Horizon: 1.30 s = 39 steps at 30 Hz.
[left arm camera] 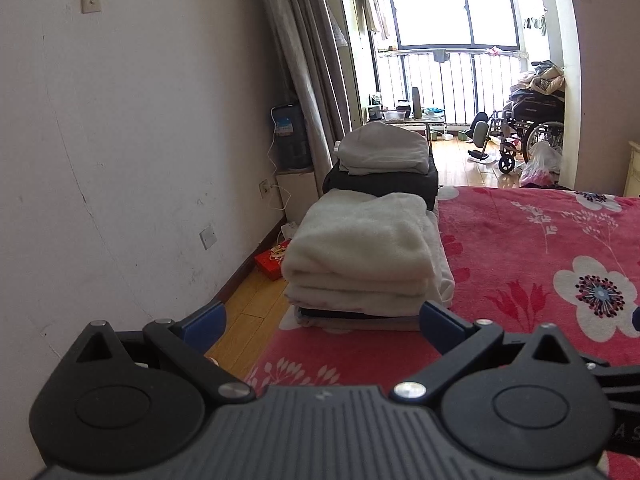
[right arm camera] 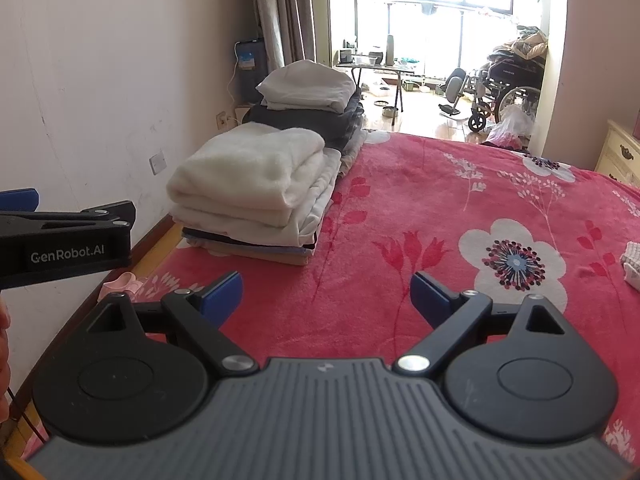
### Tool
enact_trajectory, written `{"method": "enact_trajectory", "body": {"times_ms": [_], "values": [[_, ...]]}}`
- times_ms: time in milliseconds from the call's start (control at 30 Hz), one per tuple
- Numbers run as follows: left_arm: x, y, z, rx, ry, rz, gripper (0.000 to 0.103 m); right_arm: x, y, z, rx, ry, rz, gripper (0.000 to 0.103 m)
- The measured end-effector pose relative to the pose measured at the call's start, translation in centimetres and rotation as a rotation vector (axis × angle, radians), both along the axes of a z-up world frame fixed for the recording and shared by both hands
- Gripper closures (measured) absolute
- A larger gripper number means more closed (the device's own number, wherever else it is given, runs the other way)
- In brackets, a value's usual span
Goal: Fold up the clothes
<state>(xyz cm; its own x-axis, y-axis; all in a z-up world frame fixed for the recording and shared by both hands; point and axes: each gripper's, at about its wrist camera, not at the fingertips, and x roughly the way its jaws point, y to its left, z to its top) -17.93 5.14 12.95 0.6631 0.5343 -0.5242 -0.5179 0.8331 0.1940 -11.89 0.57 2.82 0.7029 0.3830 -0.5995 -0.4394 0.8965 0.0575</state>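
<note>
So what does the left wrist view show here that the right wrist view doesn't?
Only the left wrist view: a red box on the floor by the wall, and a wall switch high up.

Only the right wrist view: the cream dresser, a pink item on the floor, a white knit piece at the bed's right edge.

Both: the folded cream stack, the grey-and-dark pile behind it, the red floral blanket, the wheelchair.

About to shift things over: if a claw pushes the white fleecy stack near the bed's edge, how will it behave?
The fleecy stack looks soft and thick, so it would probably squash and sag rather than slide as one. Its layers sit loosely, so the top fold may slip off. It lies at the bed's edge, so it could topple floorward.
</note>
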Motion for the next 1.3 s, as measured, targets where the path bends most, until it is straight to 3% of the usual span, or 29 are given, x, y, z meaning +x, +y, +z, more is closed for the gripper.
{"method": "enact_trajectory", "body": {"times_ms": [700, 967, 1300], "values": [[-0.04, 0.18, -0.09, -0.006, 0.002, 0.002, 0.000, 0.08, 0.46, -0.05, -0.012, 0.003, 0.008, 0.011], [0.04, 0.22, -0.13, -0.010, 0.004, -0.002, 0.000, 0.04, 0.52, -0.07, -0.012, 0.004, 0.011, 0.004], [-0.04, 0.03, -0.23, -0.002, 0.001, -0.002, 0.000, -0.08, 0.57, -0.08, -0.015, 0.000, 0.018, 0.002]]}}
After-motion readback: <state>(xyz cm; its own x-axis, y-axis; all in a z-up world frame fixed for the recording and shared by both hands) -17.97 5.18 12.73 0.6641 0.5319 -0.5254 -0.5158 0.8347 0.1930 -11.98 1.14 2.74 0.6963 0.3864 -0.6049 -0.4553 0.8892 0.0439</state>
